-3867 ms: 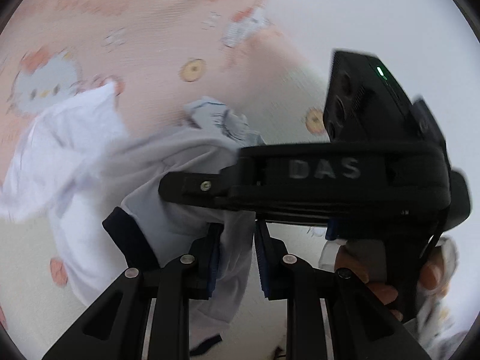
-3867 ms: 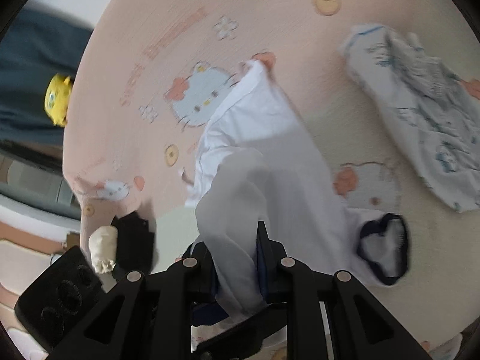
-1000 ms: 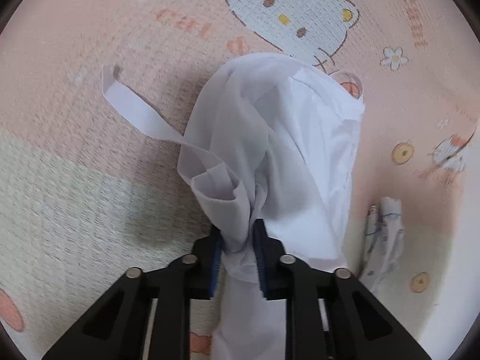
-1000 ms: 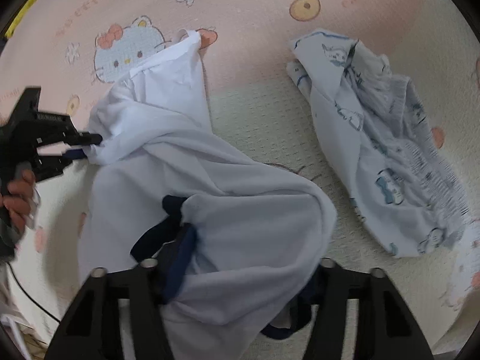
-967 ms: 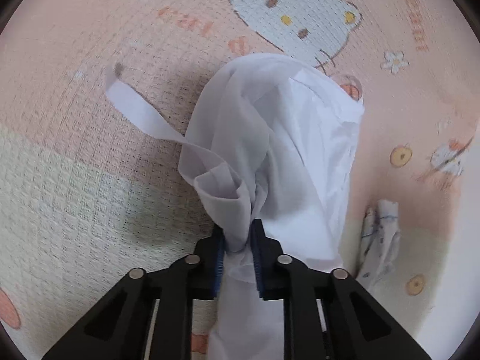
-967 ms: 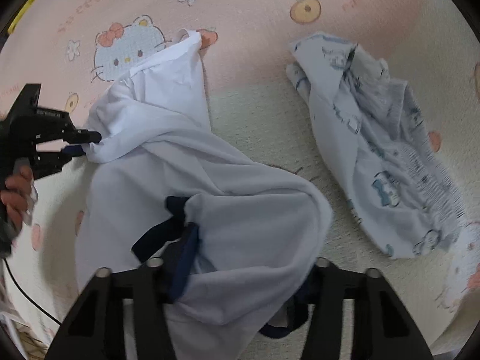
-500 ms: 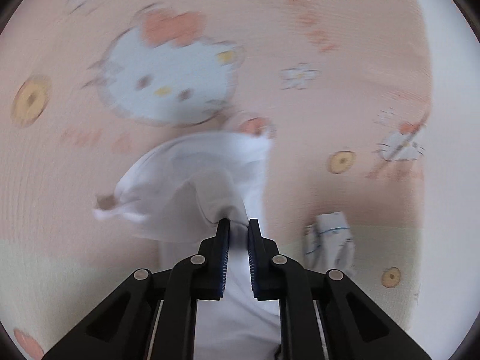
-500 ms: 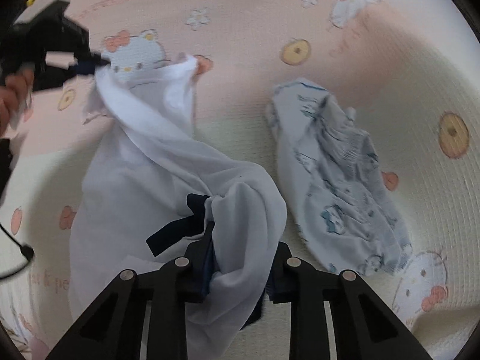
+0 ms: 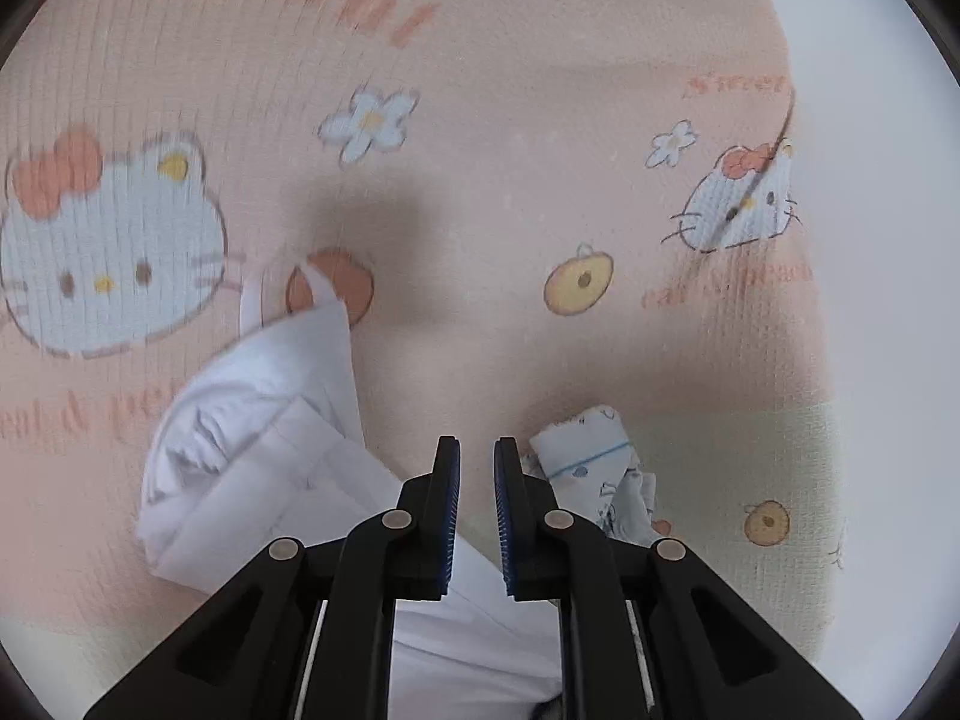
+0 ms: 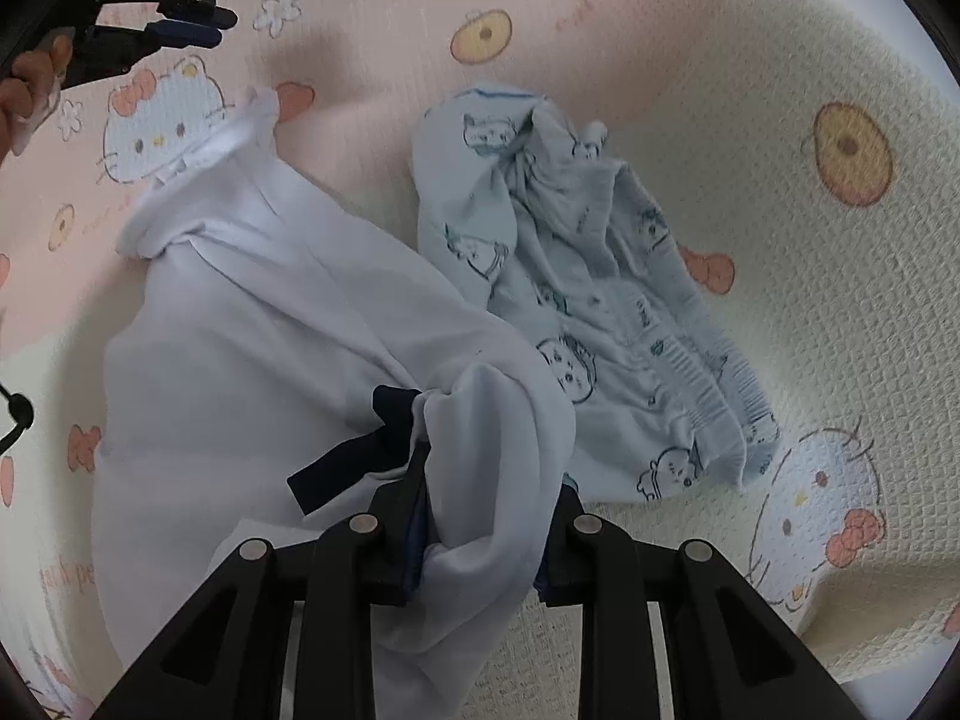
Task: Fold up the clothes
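While pinching cloth in the right gripper (image 10: 489, 480), clamps jaws that have just been closing onto a thick fold of the white garment (image 10: 252, 348), right beside its navy trim (image 10: 354, 462). Holds that fold bunched up above the rest of the cloth. Leaves the remainder spread on the blanket (image 10: 810, 360), running up and to the left to a rumpled white hem next to a printed cat face. Rests partly on the cream area, partly on the pink.

Holds the left gripper (image 9: 477, 450) clear of all cloth, over the pink area, jaws pressed nearly together with only a thin slit and nothing in it. Shows again at the top left of the right wrist view, gripped by a hand (image 10: 30, 90), apart from the white hem. Looks down, in its own view, on that hem at lower left and on a corner of the patterned garment (image 9: 594, 456) at lower right.

Finds the patterned garment crumpled just to the right of the white one, elastic waistband toward the lower right. Cannot tell whether the two touch where the raised fold overlaps it in view.
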Motion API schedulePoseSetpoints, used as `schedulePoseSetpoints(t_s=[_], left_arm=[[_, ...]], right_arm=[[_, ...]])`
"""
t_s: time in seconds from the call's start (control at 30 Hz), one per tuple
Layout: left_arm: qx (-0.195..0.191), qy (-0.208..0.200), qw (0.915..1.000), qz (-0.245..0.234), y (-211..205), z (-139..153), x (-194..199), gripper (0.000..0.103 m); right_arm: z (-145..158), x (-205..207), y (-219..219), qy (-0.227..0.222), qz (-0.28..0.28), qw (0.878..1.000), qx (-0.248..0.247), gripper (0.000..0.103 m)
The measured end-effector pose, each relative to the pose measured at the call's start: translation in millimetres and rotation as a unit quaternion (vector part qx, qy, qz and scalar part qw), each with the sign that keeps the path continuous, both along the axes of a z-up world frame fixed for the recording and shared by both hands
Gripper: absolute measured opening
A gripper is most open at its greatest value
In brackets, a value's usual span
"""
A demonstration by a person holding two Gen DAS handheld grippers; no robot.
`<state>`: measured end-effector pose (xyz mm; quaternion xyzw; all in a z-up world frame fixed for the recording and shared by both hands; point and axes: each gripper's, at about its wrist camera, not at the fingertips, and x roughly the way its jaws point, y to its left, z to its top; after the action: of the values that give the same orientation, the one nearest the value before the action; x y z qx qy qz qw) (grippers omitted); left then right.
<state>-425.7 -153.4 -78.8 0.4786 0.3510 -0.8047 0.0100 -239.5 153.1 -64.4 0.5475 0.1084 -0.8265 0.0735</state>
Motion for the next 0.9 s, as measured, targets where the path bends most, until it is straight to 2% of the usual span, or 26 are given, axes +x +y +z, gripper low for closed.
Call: schedulePoseSetpoints(t_s=[0.07,0.2,0.27,0.3,0.33,0.37,0.43,0.7,0.83,0.9], left_arm=[[0.0,-0.032,0.9995,0.003,-3,-11,4,0.011],[-0.005,-0.081,0.9967,0.004,-11,-33,19,0.012],[-0.002,-0.101,0.9949,0.002,-15,-43,27,0.015],[0.0,-0.111,0.9938,0.0,-16,-48,32,0.018],[0.006,-0.122,0.9925,-0.001,-18,-53,37,0.029],[0.014,-0.129,0.9915,0.002,-19,-59,43,0.045],[0.027,-0.132,0.9908,0.015,-23,-66,59,0.057],[0.041,-0.141,0.9886,0.034,-20,-90,115,0.057],[0.056,-0.159,0.984,0.058,-15,-119,144,0.056],[0.059,-0.108,0.9896,0.074,-12,-122,160,0.061]], right_arm=[[0,3,0,-0.003,0.005,1.0,0.008,0.029],[0,9,-4,0.0,0.003,1.0,0.031,0.052],[3,11,-2,-0.002,-0.003,1.0,0.029,0.055],[4,13,1,-0.006,-0.009,1.0,0.022,0.059],[6,14,3,-0.01,-0.016,1.0,0.014,0.062],[7,15,7,-0.013,-0.022,1.0,0.007,0.064],[9,12,14,-0.021,-0.035,0.999,-0.008,0.065],[22,37,27,-0.02,-0.064,0.997,-0.039,0.065],[30,52,29,-0.015,-0.067,0.996,-0.056,0.065],[32,55,30,-0.014,-0.064,0.996,-0.063,0.065]])
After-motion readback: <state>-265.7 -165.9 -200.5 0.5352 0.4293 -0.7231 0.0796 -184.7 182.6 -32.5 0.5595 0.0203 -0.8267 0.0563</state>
